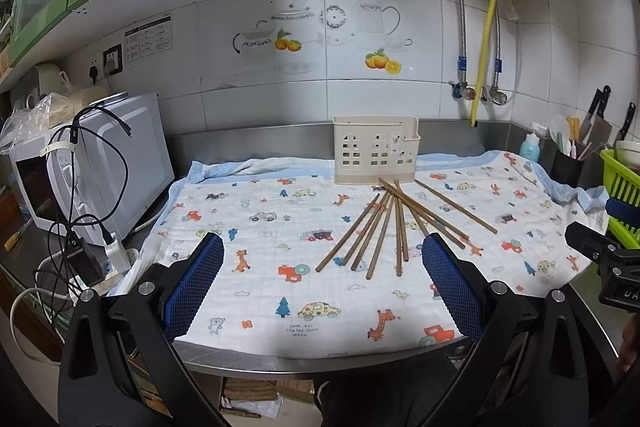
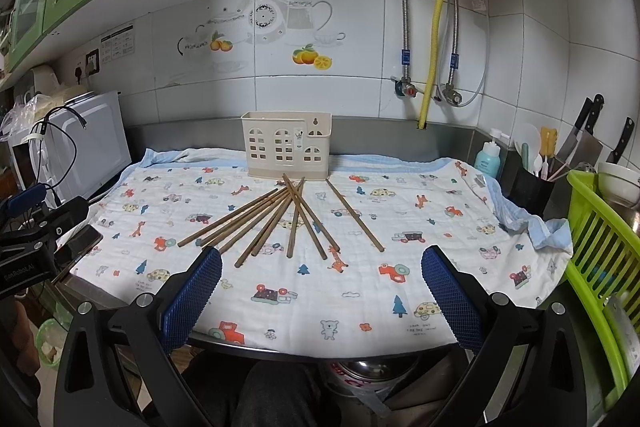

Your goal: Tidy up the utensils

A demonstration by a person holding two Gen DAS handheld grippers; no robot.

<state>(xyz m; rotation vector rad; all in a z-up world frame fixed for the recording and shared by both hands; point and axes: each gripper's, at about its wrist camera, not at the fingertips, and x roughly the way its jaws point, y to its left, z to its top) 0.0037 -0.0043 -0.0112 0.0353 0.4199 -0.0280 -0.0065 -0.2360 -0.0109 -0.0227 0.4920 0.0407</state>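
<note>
Several brown wooden chopsticks (image 1: 394, 223) (image 2: 280, 217) lie fanned out on a printed cloth (image 1: 280, 251) (image 2: 360, 267), their far ends meeting in front of a cream plastic utensil holder (image 1: 375, 155) (image 2: 286, 149) that stands upright near the back wall. My left gripper (image 1: 322, 281) is open above the cloth's near edge, short of the chopsticks, with nothing between its blue pads. My right gripper (image 2: 320, 285) is also open and empty, just short of the chopsticks' near tips. One chopstick (image 2: 354, 215) lies apart to the right.
A white microwave (image 1: 108, 167) with cables stands at the left. At the right are a black cup of utensils (image 2: 532, 187), a blue bottle (image 2: 488, 157), knives on the wall (image 2: 586, 135) and a green basket (image 2: 600, 247). The other gripper shows at each view's edge.
</note>
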